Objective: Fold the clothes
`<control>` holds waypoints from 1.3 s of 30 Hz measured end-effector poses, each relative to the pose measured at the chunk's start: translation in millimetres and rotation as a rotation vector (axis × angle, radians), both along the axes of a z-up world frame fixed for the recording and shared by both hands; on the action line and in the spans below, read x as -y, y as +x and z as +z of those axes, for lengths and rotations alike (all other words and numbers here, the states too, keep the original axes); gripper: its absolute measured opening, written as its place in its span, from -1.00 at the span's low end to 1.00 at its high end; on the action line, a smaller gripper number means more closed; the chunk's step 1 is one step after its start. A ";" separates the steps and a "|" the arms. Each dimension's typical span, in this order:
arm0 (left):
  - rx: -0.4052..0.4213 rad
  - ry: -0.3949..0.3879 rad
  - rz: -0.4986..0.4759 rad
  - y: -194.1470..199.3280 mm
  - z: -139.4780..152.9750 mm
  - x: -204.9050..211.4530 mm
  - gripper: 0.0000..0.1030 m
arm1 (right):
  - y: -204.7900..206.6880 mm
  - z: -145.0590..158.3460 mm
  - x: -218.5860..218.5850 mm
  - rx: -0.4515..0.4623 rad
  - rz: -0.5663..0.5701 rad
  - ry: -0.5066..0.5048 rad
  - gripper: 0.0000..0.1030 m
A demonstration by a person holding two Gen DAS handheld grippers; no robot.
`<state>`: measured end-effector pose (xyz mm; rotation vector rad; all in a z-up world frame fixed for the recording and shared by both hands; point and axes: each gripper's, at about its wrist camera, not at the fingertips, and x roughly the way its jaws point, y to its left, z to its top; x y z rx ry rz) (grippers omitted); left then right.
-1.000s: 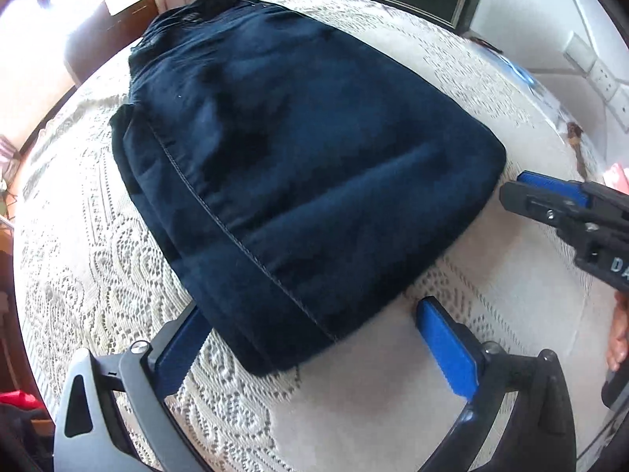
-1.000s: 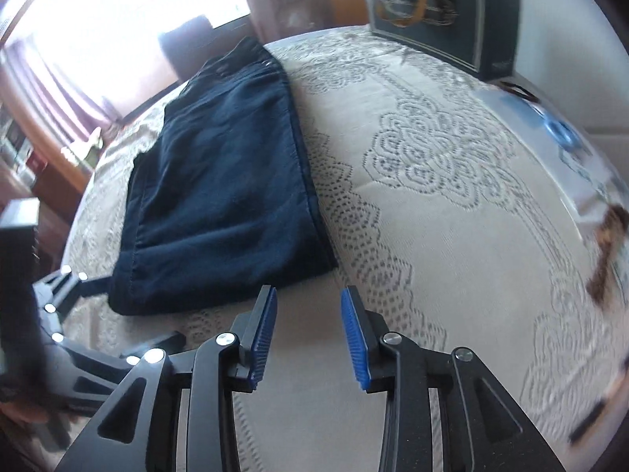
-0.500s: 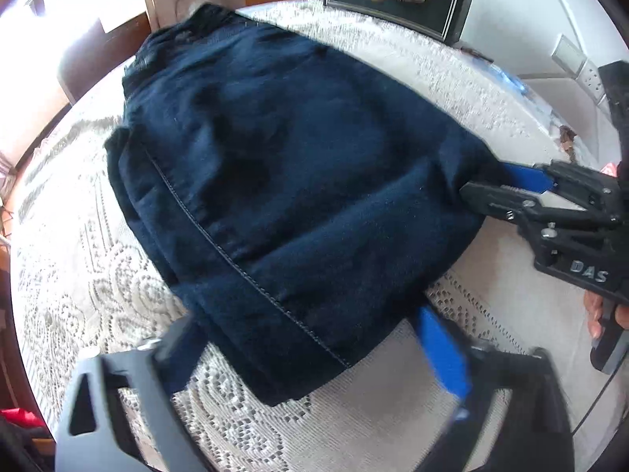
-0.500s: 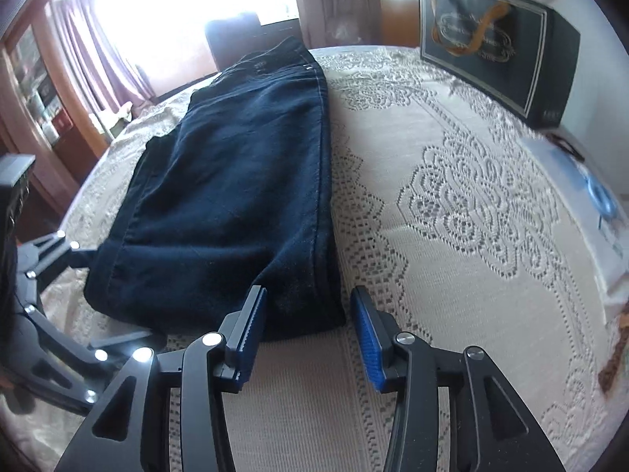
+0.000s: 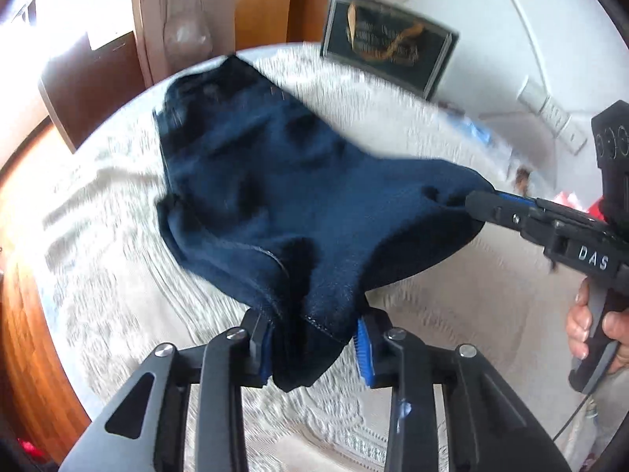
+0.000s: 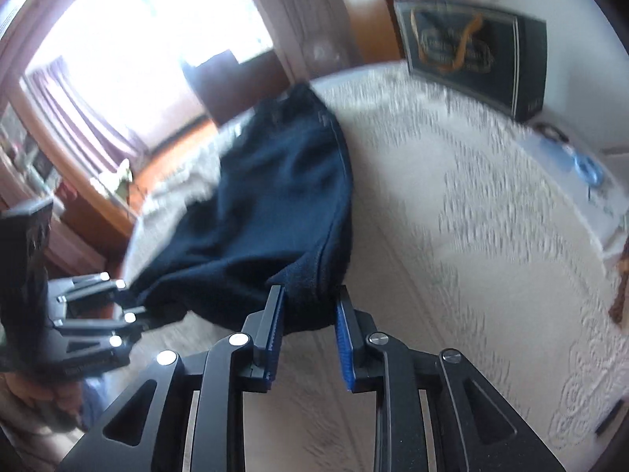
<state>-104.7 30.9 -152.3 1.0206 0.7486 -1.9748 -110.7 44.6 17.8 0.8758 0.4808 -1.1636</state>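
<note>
Cream lace covers the round surface [image 5: 452, 314], its woven pattern smeared by motion blur in both views, so the motifs read only as streaks. On it lies the dark navy garment [image 5: 283, 196], a heavy denim-like cloth with a pale stitched seam along one edge; its far end rests on the lace toward the far side, while its near end hangs raised and bunched between the two tools. What kind of garment it is cannot be told, since folds hide its outline.

The left tool [image 5: 312, 348] is clamped on the near left corner, blue ribbed pads pressing thick gathered cloth that fills the gap between them. The right tool [image 6: 308, 336] grips the near right corner; cloth sits between its blue pads, though the left wrist view shows only the black fingertips [image 5: 481, 202] sunk into the fabric. A hand [image 5: 589, 322] holds that tool's handle, cut off by the frame edge.

Farther out, a dark box [image 6: 471, 55] with a gold ribbon design and unreadable lettering stands at the far right edge. Behind it rise wooden panels [image 5: 263, 4] and a bright, washed-out window [image 6: 129, 59]. A blue item [image 6: 585, 167] at the right stays too blurred to identify.
</note>
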 end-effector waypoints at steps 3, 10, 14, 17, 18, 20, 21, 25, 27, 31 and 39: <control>-0.038 -0.056 0.020 10.1 28.0 39.8 -0.43 | 8.4 33.9 24.7 0.013 -0.021 -0.059 -0.62; -0.078 -0.119 0.046 28.2 59.4 164.0 -0.50 | 49.9 87.6 135.0 -0.017 -0.018 -0.160 -0.72; -0.094 -0.074 0.060 36.8 46.6 254.7 -0.51 | 65.7 92.3 228.8 0.002 -0.025 -0.153 -0.73; -0.071 0.019 0.049 33.2 14.4 322.5 -0.51 | 78.8 72.6 305.1 -0.020 -0.030 -0.097 -0.73; -0.063 0.057 0.043 31.2 1.6 342.4 -0.51 | 82.8 60.1 333.0 -0.032 -0.041 -0.064 -0.73; -0.068 0.154 0.047 29.7 -24.2 377.0 -0.48 | 85.6 37.0 370.5 -0.042 -0.061 -0.012 -0.73; -0.067 0.219 0.043 29.4 -38.3 391.8 -0.46 | 84.7 21.4 389.8 -0.031 -0.079 0.022 -0.72; -0.110 0.322 -0.011 31.3 -50.0 409.5 0.01 | 78.5 -19.0 427.3 -0.006 -0.133 0.125 -0.57; -0.132 0.289 -0.046 29.9 -33.8 405.4 0.91 | 72.3 -21.2 430.8 0.010 -0.149 0.131 -0.55; -0.139 0.222 -0.069 33.1 -7.4 396.9 1.00 | 61.1 2.9 422.6 0.032 -0.188 0.081 -0.46; -0.009 0.095 -0.141 21.6 -18.0 353.5 0.90 | 68.5 15.0 334.7 -0.061 -0.233 0.082 -0.44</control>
